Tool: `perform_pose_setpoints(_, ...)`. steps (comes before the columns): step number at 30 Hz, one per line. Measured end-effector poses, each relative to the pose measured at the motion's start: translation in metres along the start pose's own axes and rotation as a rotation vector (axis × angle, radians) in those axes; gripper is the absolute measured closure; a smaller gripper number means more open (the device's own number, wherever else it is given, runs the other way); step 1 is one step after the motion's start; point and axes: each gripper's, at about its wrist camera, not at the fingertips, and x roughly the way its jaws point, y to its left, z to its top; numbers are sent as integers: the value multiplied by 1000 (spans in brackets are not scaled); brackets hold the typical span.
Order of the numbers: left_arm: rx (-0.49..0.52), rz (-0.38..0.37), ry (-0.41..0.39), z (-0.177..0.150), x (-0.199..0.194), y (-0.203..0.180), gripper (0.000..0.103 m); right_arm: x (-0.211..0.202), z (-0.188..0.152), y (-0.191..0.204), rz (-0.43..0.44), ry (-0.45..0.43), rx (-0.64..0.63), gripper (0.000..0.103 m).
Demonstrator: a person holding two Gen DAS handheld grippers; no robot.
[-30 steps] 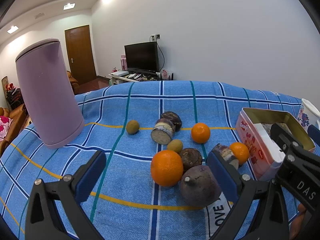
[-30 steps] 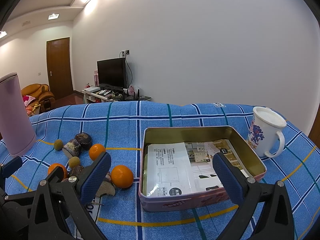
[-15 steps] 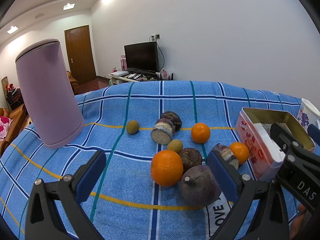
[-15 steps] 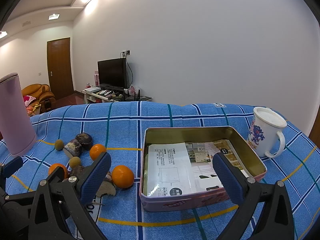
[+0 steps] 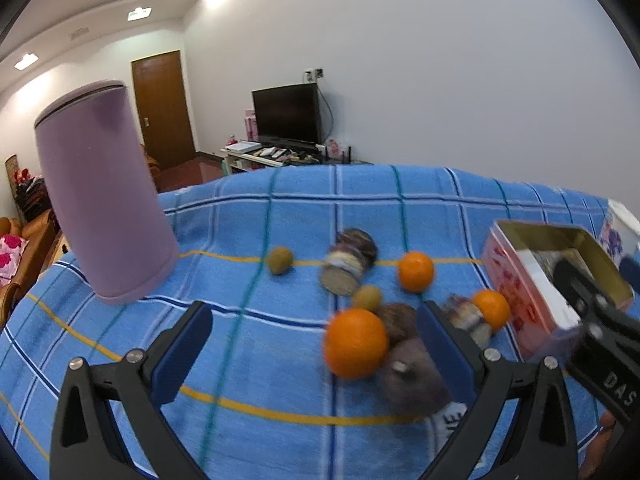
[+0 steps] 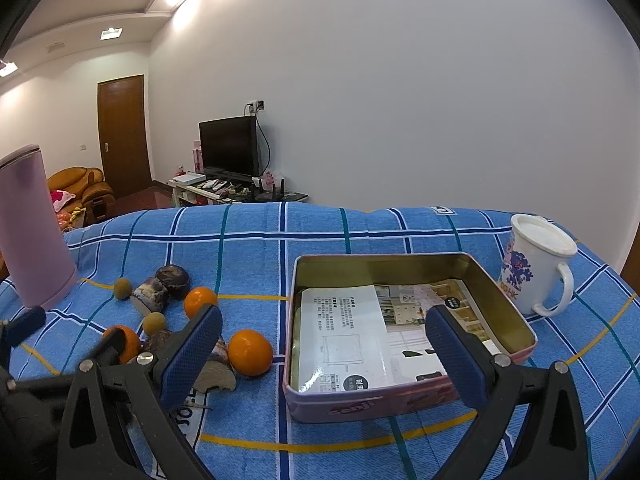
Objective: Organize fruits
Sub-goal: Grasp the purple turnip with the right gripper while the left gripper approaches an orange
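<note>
Fruits [image 5: 355,343] lie clustered on the counter [image 6: 248,248] just left of the open tin [image 6: 408,276], likely their destination; left tool [image 5: 316,354] and right tool [image 6: 324,354] both gape wide, empty.

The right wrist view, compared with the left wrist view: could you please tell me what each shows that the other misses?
Only the right wrist view shows the printed sheets inside the tin, the whole white mug and the open right gripper. Only the left wrist view shows the open left gripper framing the blurred big orange close up. Both share the pink tin, the purple canister, the scattered fruit and the blue plaid cloth.
</note>
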Motion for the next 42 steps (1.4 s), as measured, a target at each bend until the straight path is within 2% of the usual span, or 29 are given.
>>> perform_pose_setpoints(2, -11, 13, -1, 6, 0, 15, 0, -1, 0, -1, 23, 4, 12, 1)
perform_pose_setpoints(6, -57, 108, -21, 15, 1, 52, 0, 0, 0, 0, 80, 26, 13, 1)
perform_pose_setpoints(10, -78, 121, 3, 16, 5, 72, 0, 1, -3, 10, 184, 71, -5, 4)
perform_pose_setpoints(14, -72, 133, 30, 15, 7, 77, 0, 3, -8, 28, 331, 135, -42, 16)
perform_pose_setpoints(16, -65, 116, 43, 14, 9, 78, 1, 8, -13, 39, 411, 188, -50, 22)
perform_pose_setpoints(19, -48, 76, 61, 12, 12, 74, 5, 16, -22, 57, 477, 260, -88, 36)
perform_pose_setpoints(21, -49, 58, 72, 12, 13, 72, 6, 23, -25, 66, 514, 308, -99, 40)
perform_pose_setpoints(24, -69, 31, 79, 11, 14, 74, 7, 29, -28, 82, 538, 352, -132, 43)
perform_pose_setpoints(28, -74, 21, 80, 12, 14, 72, 7, 38, -33, 98, 507, 396, -178, 44)
perform_pose_setpoints(29, -68, 18, 77, 12, 14, 71, 7, 43, -34, 103, 495, 405, -191, 47)
perform_pose_setpoints(30, -65, 14, 75, 11, 14, 69, 7, 44, -36, 106, 470, 404, -211, 50)
perform_pose_setpoints(34, -45, -6, 64, 11, 12, 63, 7, 44, -38, 102, 459, 398, -224, 51)
perform_pose_setpoints(38, -48, -48, 54, 11, 11, 62, 7, 32, -34, 93, 481, 371, -192, 51)
perform_pose_setpoints(42, -61, -128, 46, 11, 9, 60, 10, 16, -17, 70, 483, 271, -129, 51)
